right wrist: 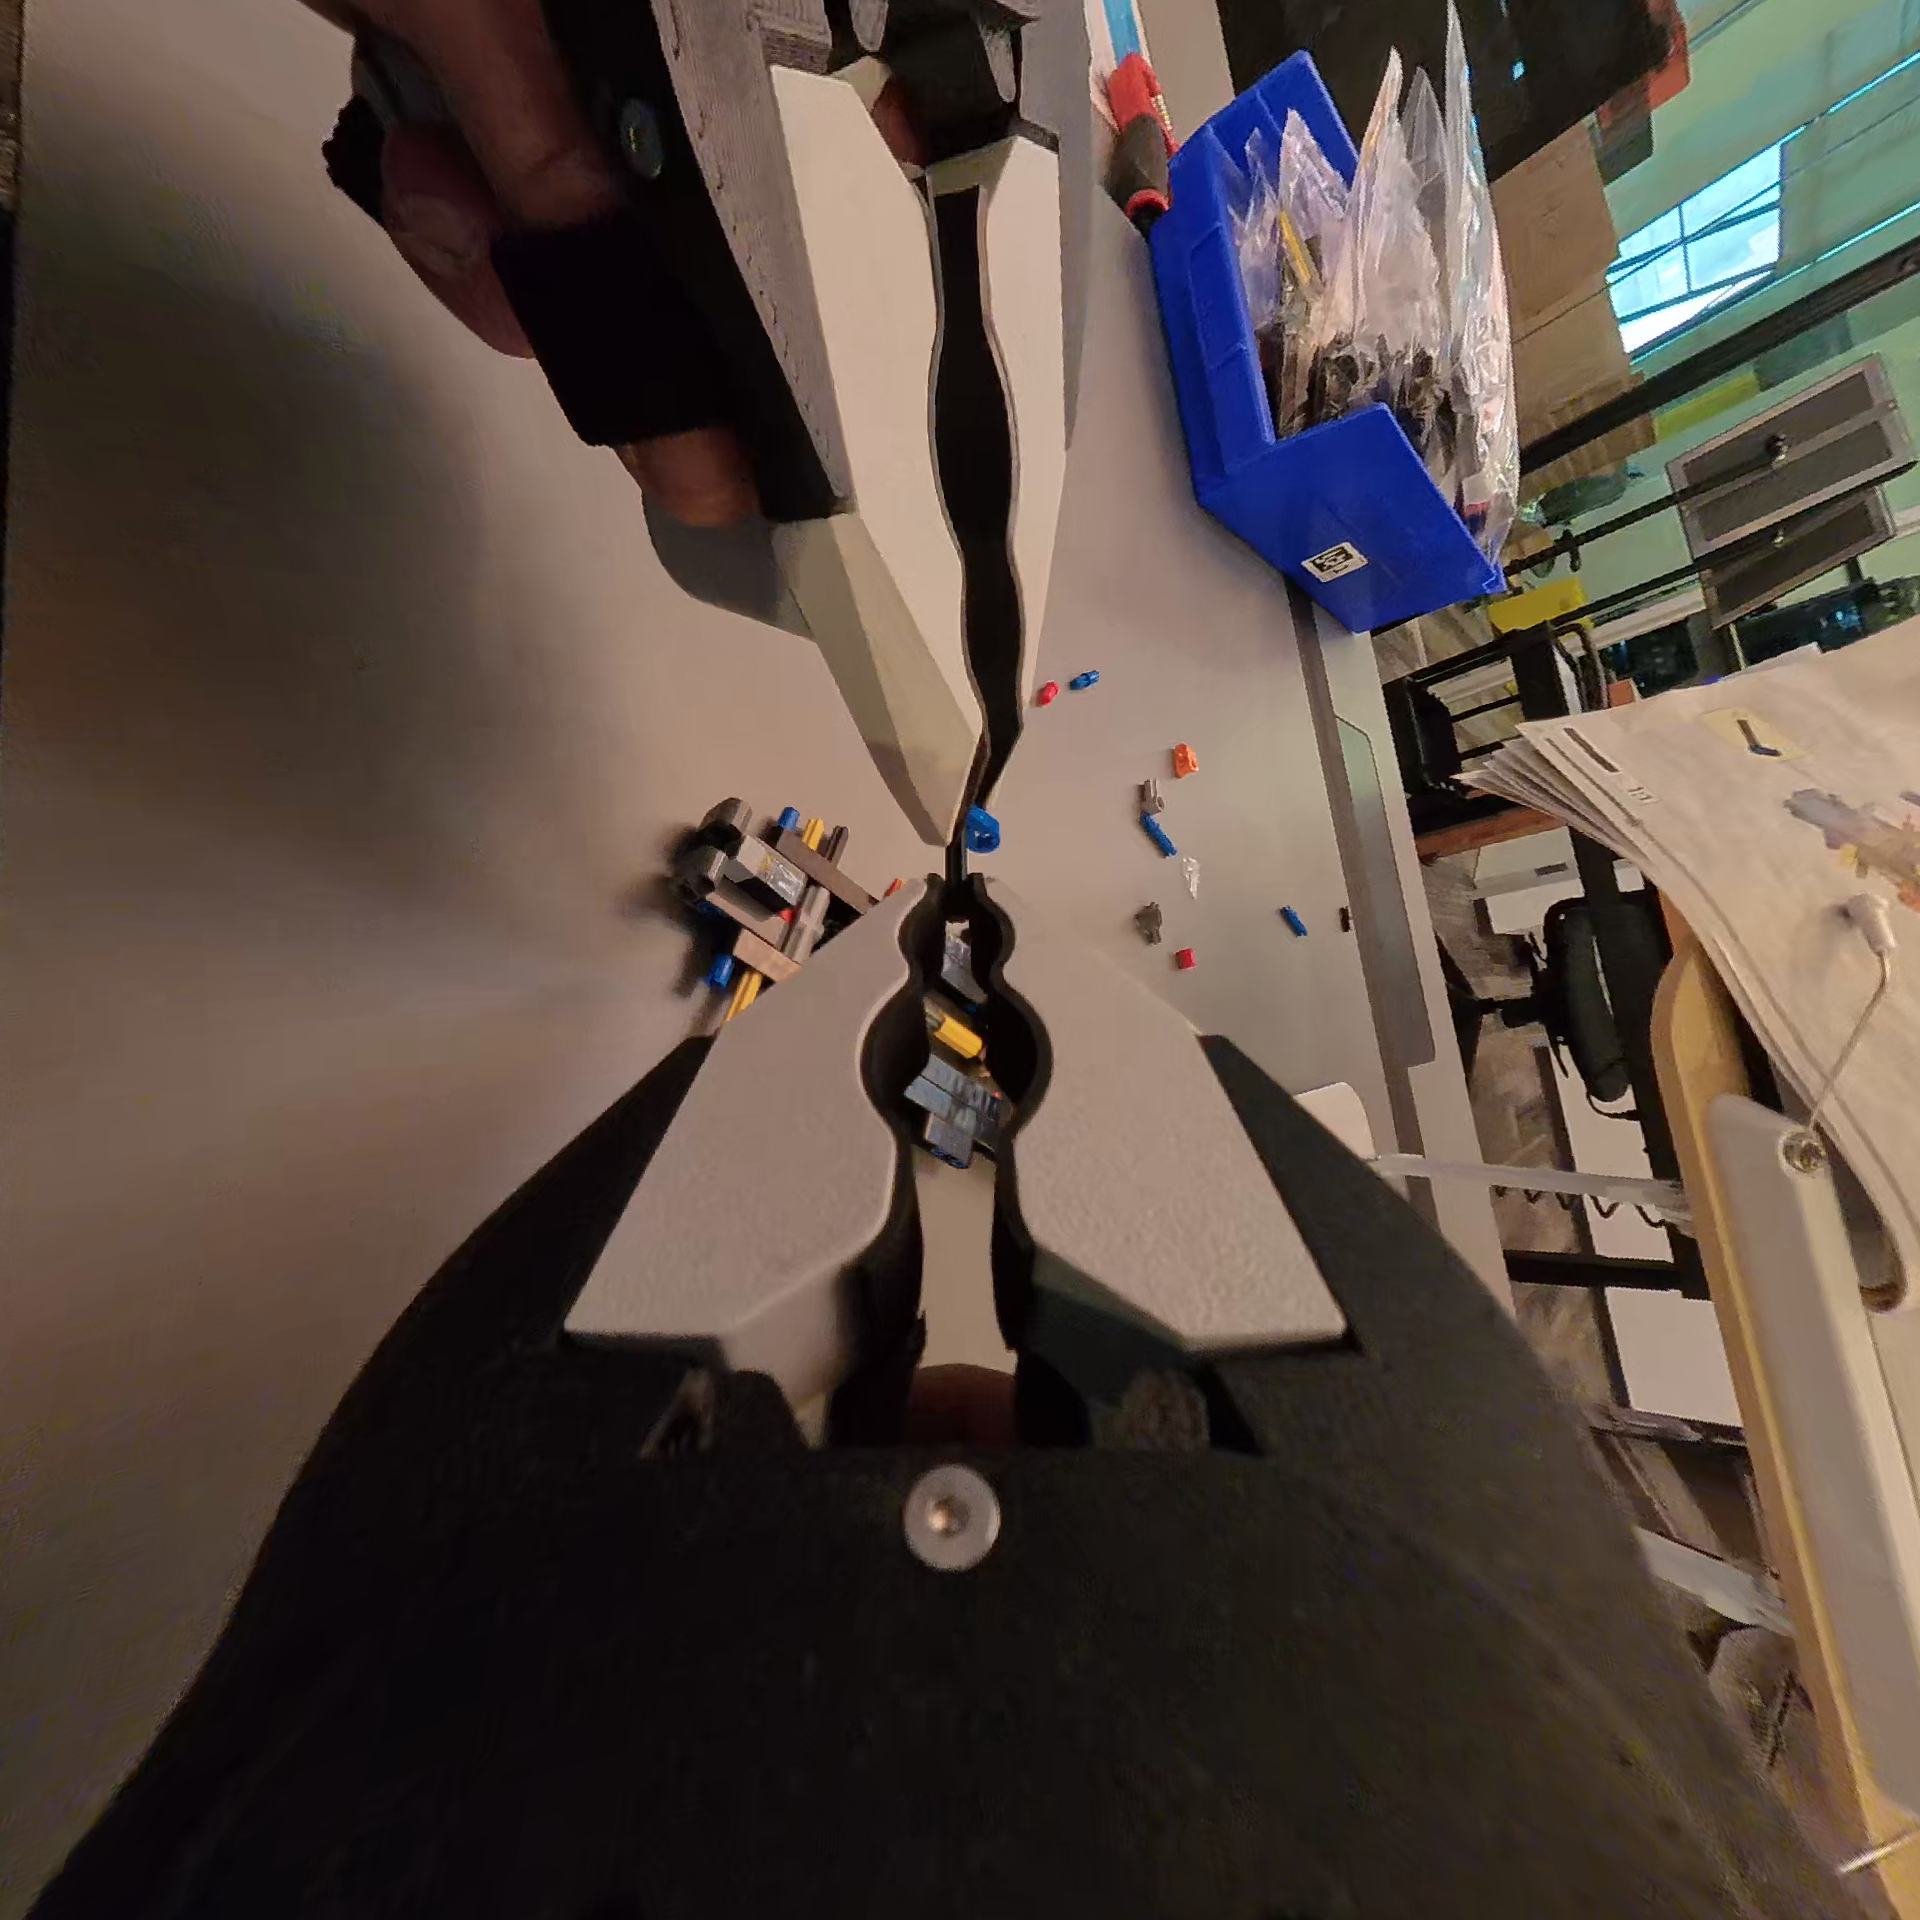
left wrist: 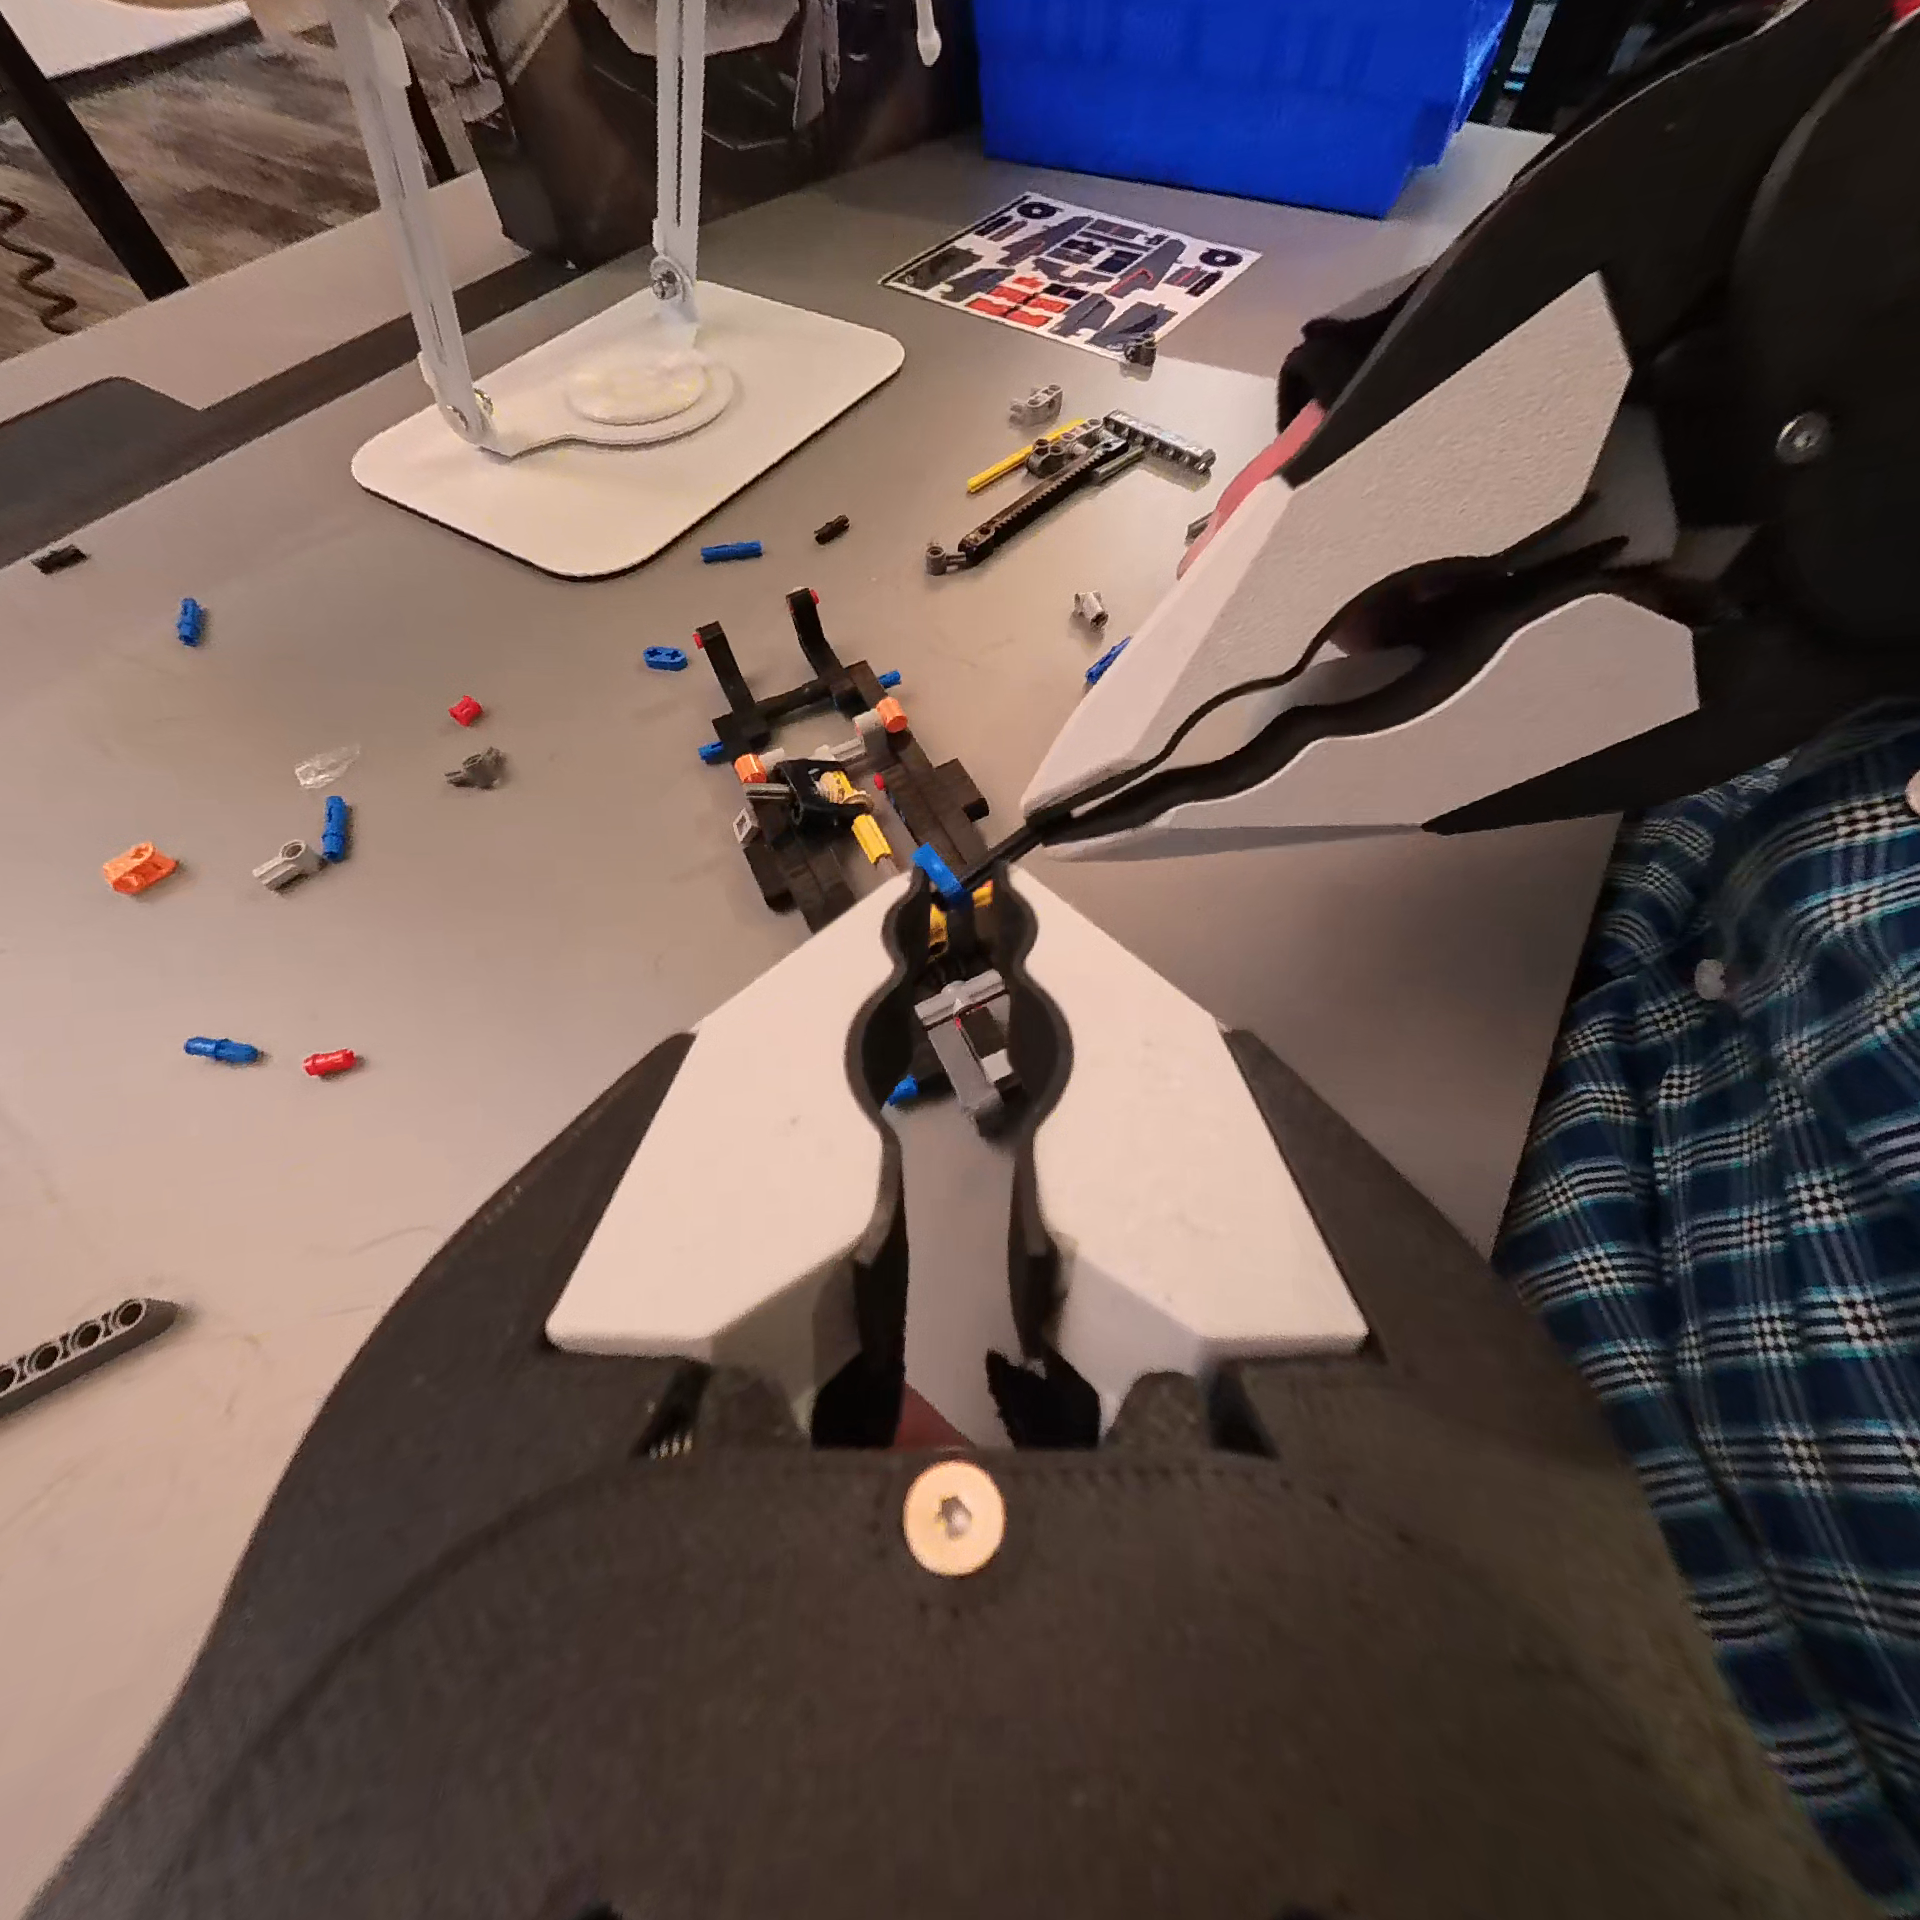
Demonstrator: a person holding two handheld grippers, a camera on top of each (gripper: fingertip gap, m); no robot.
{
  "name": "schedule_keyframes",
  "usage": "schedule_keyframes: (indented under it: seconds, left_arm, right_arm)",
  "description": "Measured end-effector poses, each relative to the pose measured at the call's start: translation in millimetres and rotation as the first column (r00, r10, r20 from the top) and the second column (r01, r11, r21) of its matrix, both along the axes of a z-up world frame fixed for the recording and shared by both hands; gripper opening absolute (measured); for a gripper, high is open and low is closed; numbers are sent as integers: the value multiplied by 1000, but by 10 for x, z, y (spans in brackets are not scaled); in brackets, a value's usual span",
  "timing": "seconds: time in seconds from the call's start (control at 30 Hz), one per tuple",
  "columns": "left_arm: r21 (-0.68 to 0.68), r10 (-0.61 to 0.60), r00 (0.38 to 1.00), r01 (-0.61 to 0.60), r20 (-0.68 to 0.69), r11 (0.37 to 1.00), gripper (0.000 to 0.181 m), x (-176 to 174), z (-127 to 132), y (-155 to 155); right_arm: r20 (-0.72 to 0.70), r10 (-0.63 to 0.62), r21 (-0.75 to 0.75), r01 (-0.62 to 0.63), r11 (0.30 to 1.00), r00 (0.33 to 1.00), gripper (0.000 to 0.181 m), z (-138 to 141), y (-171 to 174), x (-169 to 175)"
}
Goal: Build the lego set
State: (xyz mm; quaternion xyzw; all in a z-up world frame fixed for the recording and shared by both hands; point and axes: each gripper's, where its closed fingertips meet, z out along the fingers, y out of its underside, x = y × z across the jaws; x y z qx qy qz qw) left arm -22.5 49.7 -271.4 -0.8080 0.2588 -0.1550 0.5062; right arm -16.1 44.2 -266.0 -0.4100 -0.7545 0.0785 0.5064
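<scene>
Above the table (left wrist: 312,1195), both hand-held grippers pinch one blue piece (left wrist: 938,871).

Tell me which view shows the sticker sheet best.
The left wrist view. The sticker sheet lies flat and unobstructed on the grey table, in front of the blue bin. The right wrist view does not show it at all; there the gripper and the other gripper fill the middle of the frame.

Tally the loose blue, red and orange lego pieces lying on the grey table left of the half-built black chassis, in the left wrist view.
Small blue plastic pieces: 5
Small red plastic pieces: 2
Orange plastic connector: 1
Total: 8
</scene>
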Motion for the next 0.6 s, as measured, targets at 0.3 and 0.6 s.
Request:
schedule_keyframes:
  seconds: [0.3,0.6]
  left_arm:
    - [9,-17,1000,17,-17,1000,5,-96,-87,31]
    - [14,-33,999,33,-32,999,5,-86,-140,59]
  right_arm:
    - [10,-45,-54,45,998,999,1,-99,50,-76]
    - [0,-51,-108,51,993,999,1,-145,36,-110]
